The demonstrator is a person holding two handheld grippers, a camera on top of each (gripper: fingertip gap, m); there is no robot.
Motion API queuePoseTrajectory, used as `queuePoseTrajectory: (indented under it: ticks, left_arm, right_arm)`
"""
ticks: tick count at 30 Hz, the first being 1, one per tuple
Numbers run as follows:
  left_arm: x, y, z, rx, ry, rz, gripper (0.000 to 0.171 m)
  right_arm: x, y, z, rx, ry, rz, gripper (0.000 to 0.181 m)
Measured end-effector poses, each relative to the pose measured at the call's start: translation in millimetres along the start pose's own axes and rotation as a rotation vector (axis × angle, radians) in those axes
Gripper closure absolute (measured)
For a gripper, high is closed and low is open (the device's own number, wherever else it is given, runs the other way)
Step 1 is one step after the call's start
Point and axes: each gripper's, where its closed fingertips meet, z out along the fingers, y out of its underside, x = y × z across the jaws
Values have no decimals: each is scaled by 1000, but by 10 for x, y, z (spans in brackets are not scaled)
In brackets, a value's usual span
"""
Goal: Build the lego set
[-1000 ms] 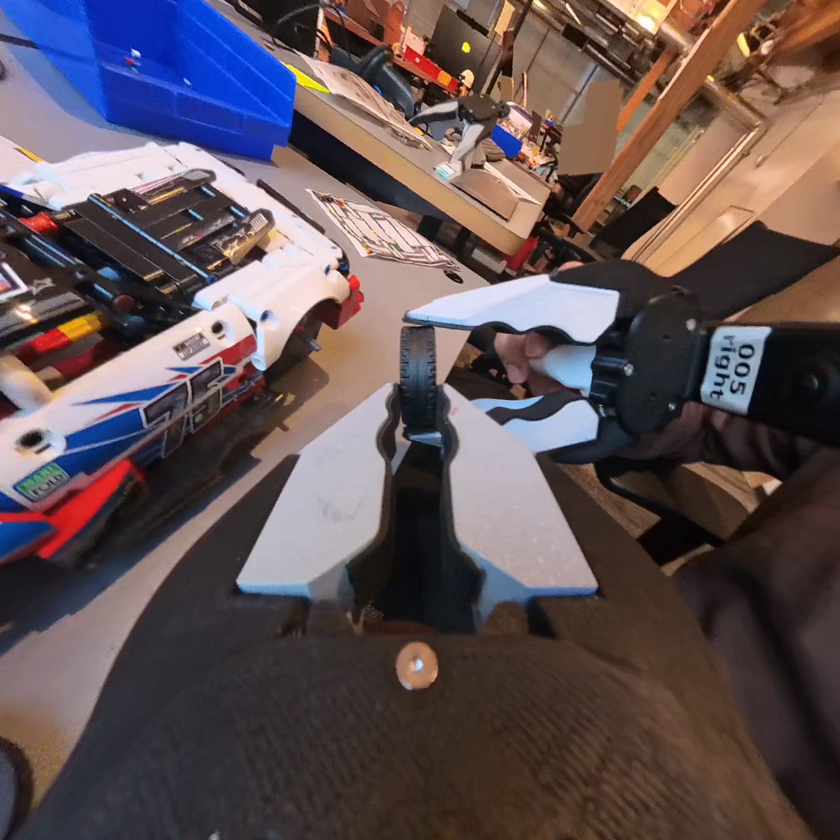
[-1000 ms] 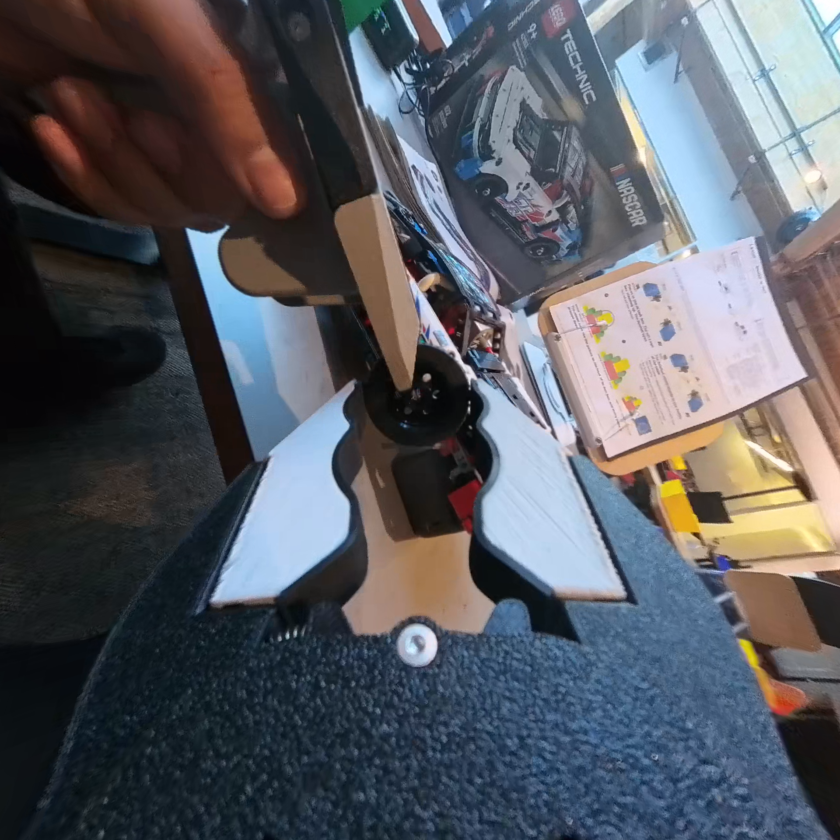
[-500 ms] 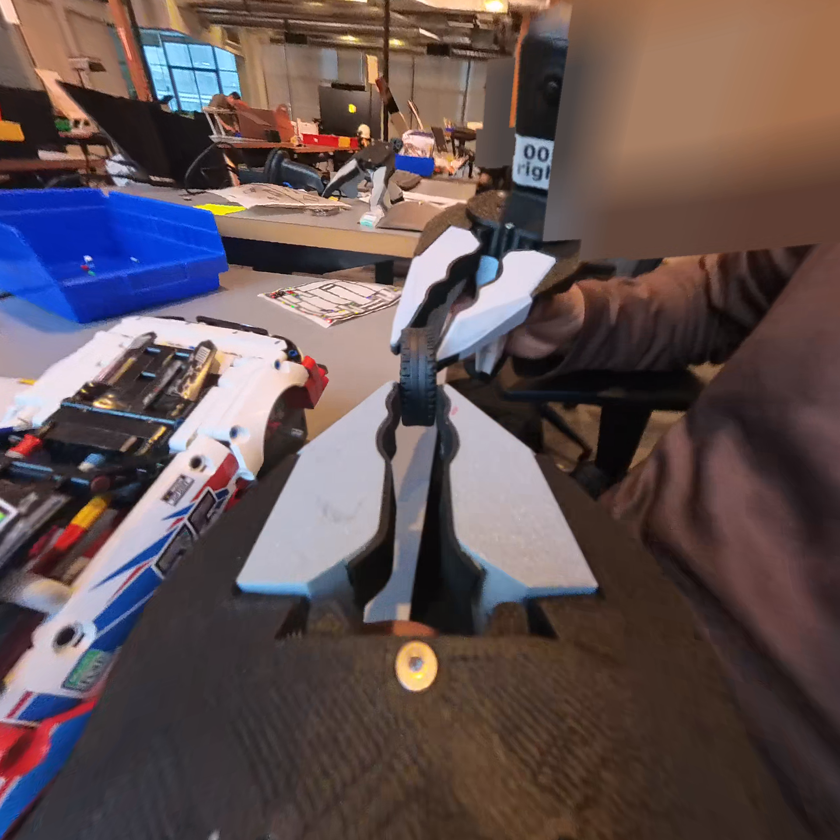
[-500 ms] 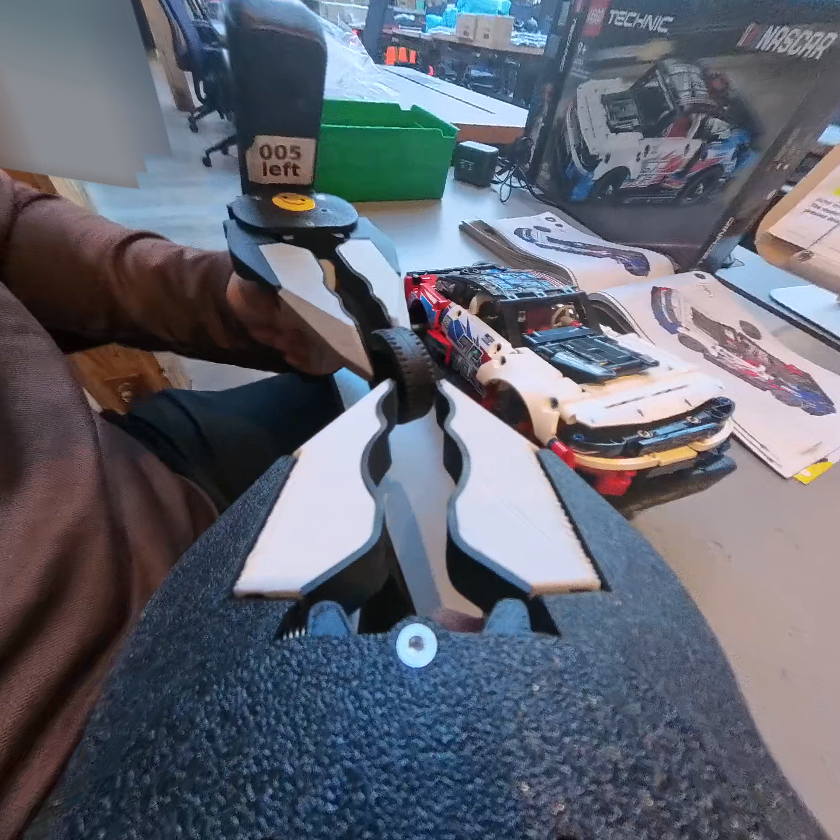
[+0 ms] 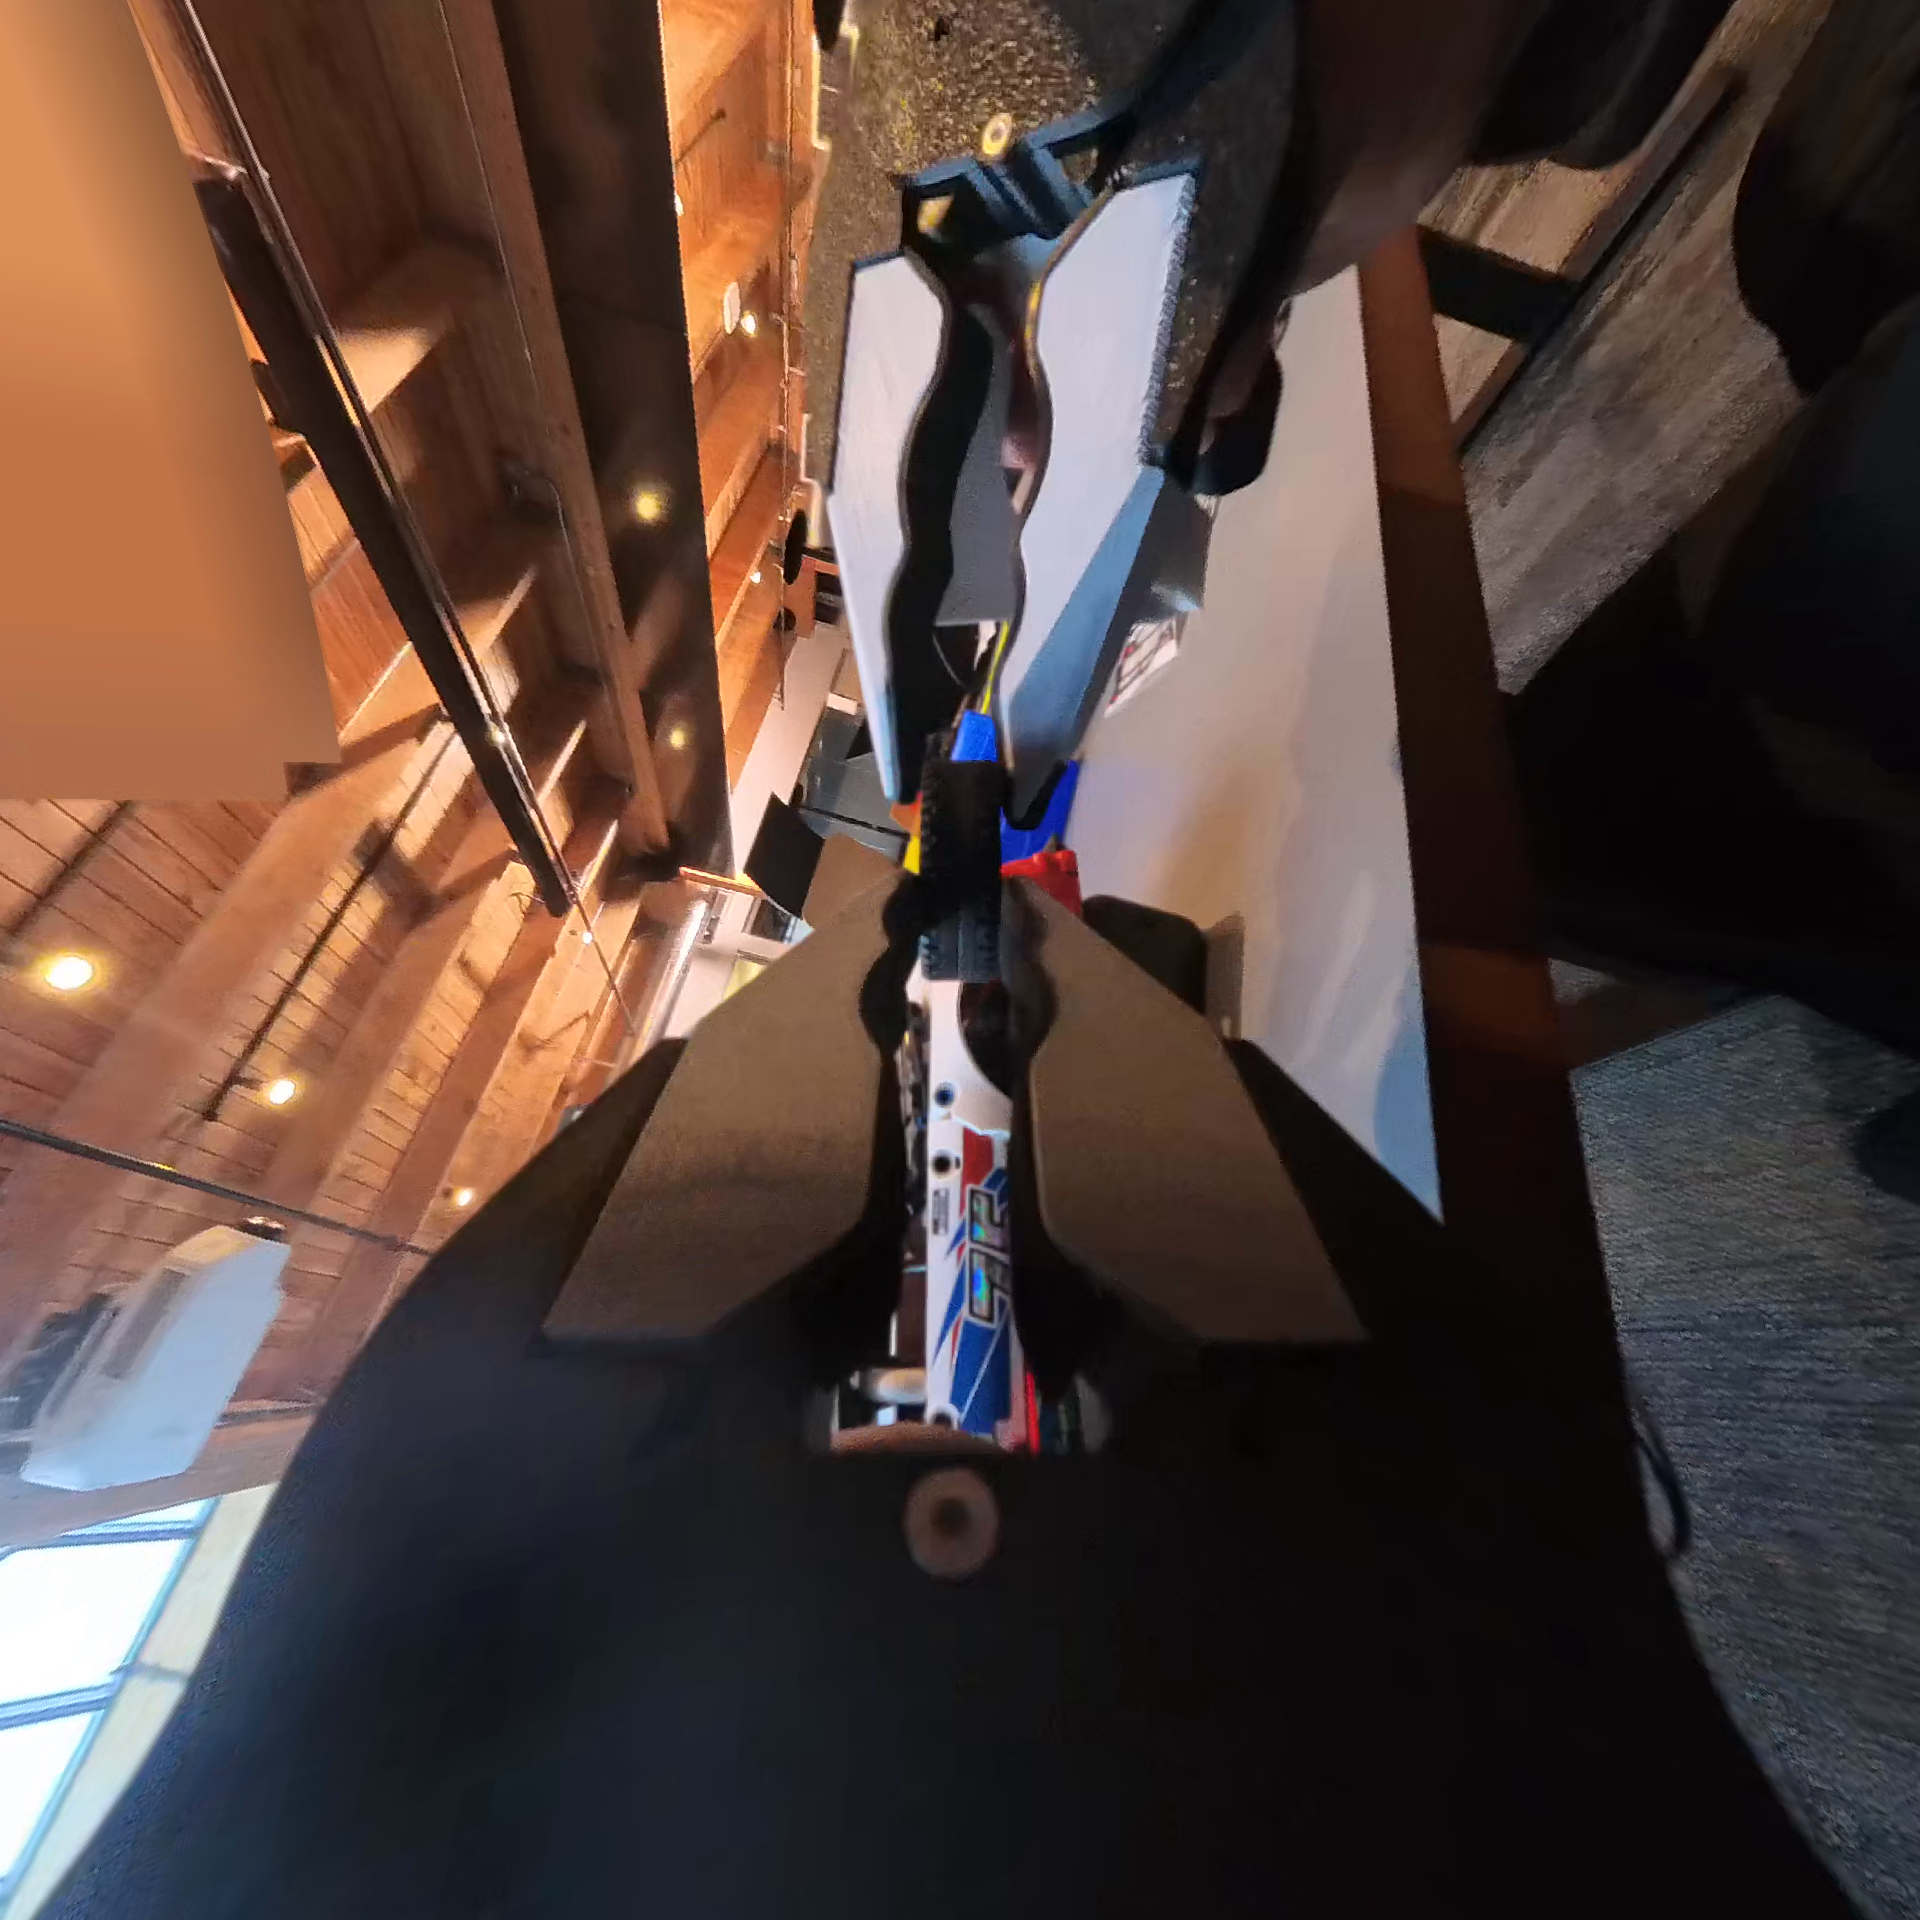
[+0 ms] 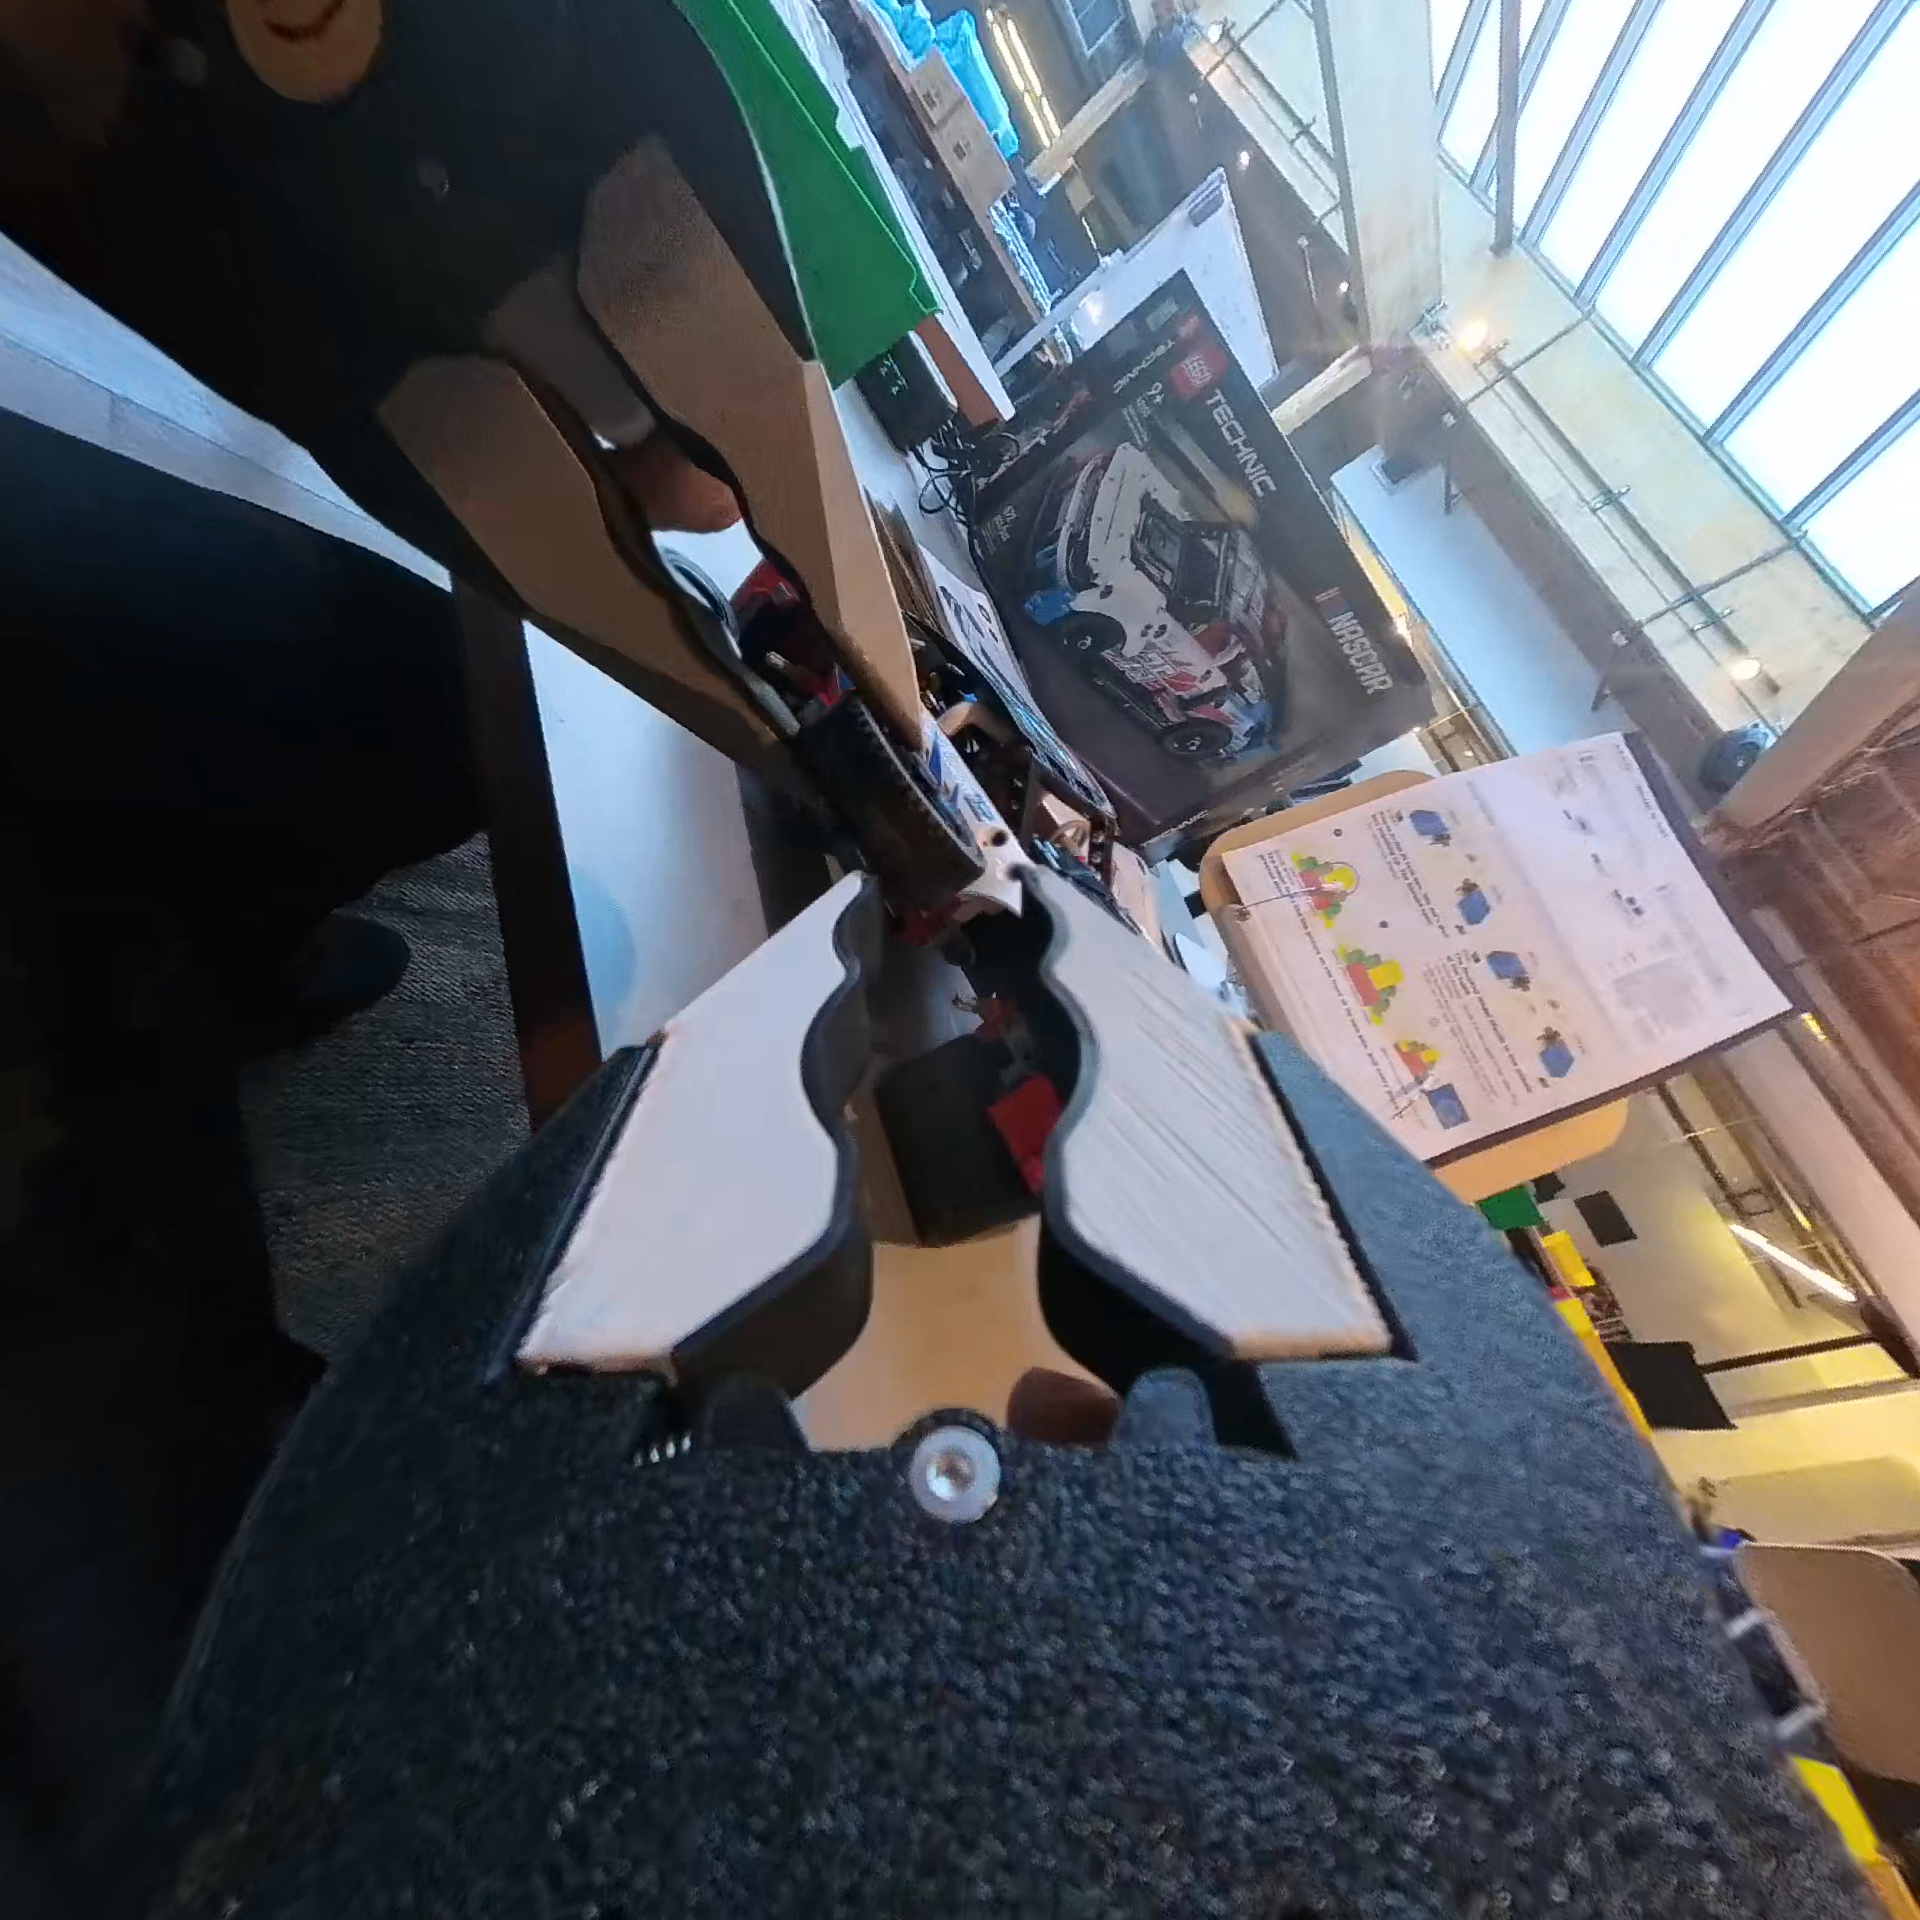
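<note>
A small black tyre (image 5: 961,831) is pinched from both ends, between the tips of both grippers. My left gripper (image 5: 956,909) is shut on its near end. My right gripper (image 5: 961,790) comes in from the top of the left wrist view and closes on the far end. In the right wrist view the tyre (image 6: 883,800) sits between my right gripper (image 6: 945,883) and the left gripper (image 6: 857,727) coming from the upper left. The white, blue and red lego car (image 5: 977,1226) lies on the table behind the tyre and also shows in the right wrist view (image 6: 961,800).
Both views are tilted sideways. The grey table (image 5: 1268,831) has its edge beside the grippers. The dark set box (image 6: 1195,582) stands behind the car, with a green bin (image 6: 831,239) and an instruction sheet on a board (image 6: 1496,935). A person's finger (image 6: 686,499) shows by the left gripper.
Both grippers have rolled sideways together, so both views are now tilted. The tyre stays held between them, now directly in front of the car's side.
</note>
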Motion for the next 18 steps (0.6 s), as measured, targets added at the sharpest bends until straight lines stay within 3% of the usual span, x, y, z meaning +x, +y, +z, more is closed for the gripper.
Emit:
queuePoseTrajectory:
  ticks: [8, 13, 18]
  left_arm:
    - [7, -42, -23, 15, -29, 33, 161]
    - [6, -22, 15, -41, -42, 37, 160]
    - [-26, -72, 16, -50, -69, 107, 160]
  right_arm:
    - [-79, -89, 29, -3, 3, -94, 162]
    - [-54, -55, 18, -46, 67, -192, 164]
    - [5, 7, -81, -27, -30, 219, 160]
